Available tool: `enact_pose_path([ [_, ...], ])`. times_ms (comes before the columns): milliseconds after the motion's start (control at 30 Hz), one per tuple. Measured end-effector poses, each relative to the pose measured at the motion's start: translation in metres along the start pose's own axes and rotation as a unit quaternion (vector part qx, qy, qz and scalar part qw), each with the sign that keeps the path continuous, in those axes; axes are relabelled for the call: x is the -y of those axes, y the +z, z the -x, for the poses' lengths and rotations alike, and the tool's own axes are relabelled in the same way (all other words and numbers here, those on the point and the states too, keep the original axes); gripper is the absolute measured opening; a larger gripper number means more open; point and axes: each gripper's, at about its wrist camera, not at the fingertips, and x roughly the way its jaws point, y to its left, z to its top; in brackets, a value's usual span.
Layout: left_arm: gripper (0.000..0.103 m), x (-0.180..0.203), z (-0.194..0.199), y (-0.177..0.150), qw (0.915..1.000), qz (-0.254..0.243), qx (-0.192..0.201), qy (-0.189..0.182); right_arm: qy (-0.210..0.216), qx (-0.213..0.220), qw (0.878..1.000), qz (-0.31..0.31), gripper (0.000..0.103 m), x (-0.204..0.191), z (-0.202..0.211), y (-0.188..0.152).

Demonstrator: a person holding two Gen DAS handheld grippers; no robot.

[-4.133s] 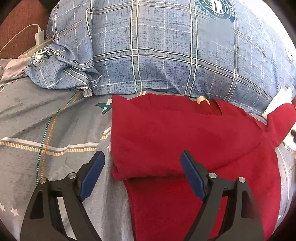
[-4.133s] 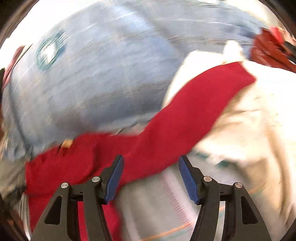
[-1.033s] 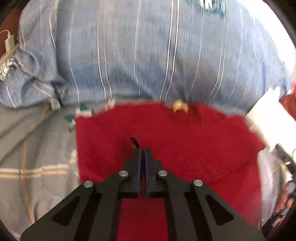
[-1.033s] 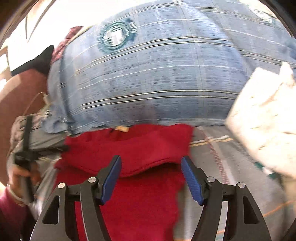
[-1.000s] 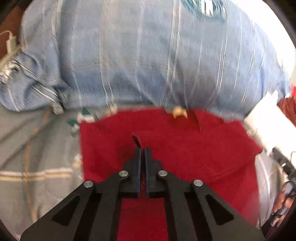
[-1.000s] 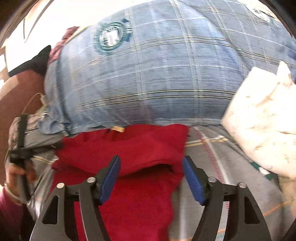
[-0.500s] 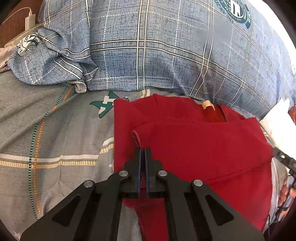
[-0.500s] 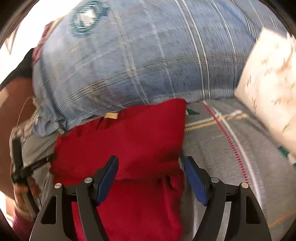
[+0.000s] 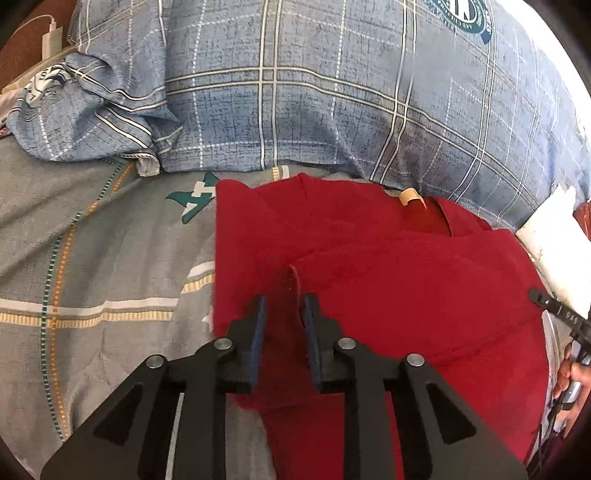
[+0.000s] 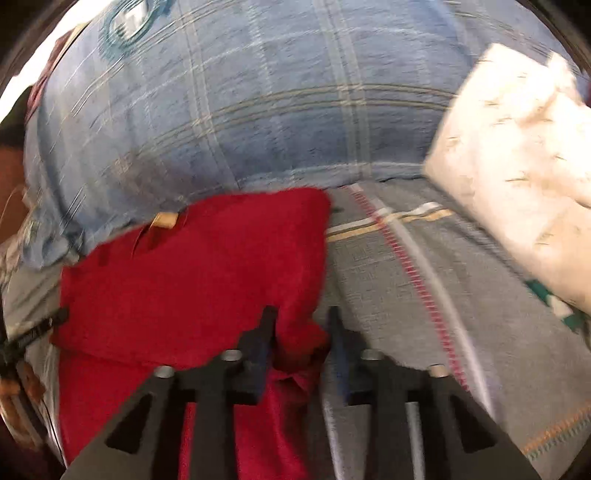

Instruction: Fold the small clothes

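Observation:
A red shirt (image 9: 388, 277) lies on the grey patterned bedsheet (image 9: 92, 258), collar and tan tag (image 9: 408, 197) toward the pillow, with one sleeve folded across its body. My left gripper (image 9: 283, 295) hovers low over the shirt's left part. Its jaws are opening, and the sleeve cuff stands loose between them. In the right wrist view the red shirt (image 10: 192, 266) fills the lower left. My right gripper (image 10: 301, 314) is at its right edge. Its jaws are closing around a bunched fold of red cloth, with a little gap left at the pads.
A big blue plaid pillow (image 9: 332, 92) borders the shirt at the back. A white printed cloth (image 10: 517, 147) lies at the right. A white charger (image 9: 50, 35) sits at the far left corner. A person's hand (image 9: 569, 373) shows at the right rim.
The left jaws, shut on the sleeve cuff before, have parted and the cuff rests on the shirt. The right jaws have narrowed around the shirt's right edge. Both grippers came lower.

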Motion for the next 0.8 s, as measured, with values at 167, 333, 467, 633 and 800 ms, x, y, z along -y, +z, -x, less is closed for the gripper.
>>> enact_pose_path([
  [167, 0.05, -0.007, 0.013, 0.004, 0.9989, 0.011, 0.037, 0.025, 0.017, 0.049, 0.998, 0.033, 0.041, -0.023, 0.031, 0.016],
  [333, 0.05, -0.004, -0.001, 0.006, 0.9987, 0.006, 0.03, 0.041, 0.035, 0.027, 0.992, 0.118, 0.038, -0.076, -0.001, 0.027],
  [467, 0.051, -0.001, -0.014, 0.003, 0.9977, -0.008, 0.024, 0.063, 0.016, 0.007, 0.993, 0.115, 0.035, -0.082, -0.04, 0.04],
  [633, 0.058, -0.001, -0.019, 0.003, 0.9971, -0.011, 0.026, 0.07, -0.005, 0.004, 0.997, 0.078, 0.036, -0.059, -0.065, 0.051],
  [800, 0.058, 0.001, -0.021, 0.002, 0.9969, -0.012, 0.027, 0.073, 0.001, 0.001, 0.999, 0.049, 0.039, -0.045, -0.062, 0.056],
])
